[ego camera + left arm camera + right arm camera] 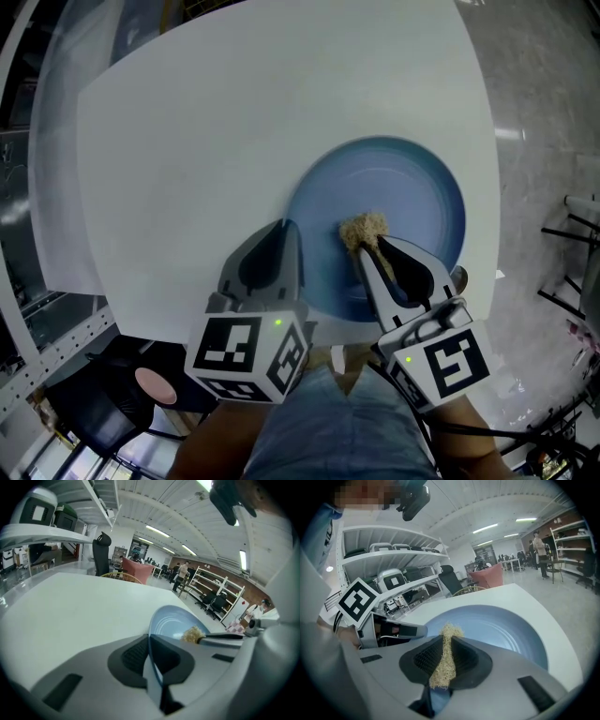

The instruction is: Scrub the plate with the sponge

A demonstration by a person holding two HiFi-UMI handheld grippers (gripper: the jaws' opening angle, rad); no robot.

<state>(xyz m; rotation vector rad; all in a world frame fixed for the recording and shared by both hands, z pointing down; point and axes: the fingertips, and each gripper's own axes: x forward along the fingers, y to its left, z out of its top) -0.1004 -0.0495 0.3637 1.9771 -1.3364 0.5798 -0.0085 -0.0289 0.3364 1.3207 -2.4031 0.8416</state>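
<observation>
Blue plate [403, 187] clamped at its rim by left gripper [287, 228]; right gripper [371, 247] pinches sponge [363, 228] lengthwise along its jaws.

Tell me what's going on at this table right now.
A person is working with a gripper in each hand. The left gripper is shut on the near-left rim of the blue plate, which lies on the white table. The right gripper holds a tan fibrous sponge between its jaws, with the sponge's tip over the plate's inner surface. Whether it touches the plate is unclear.
</observation>
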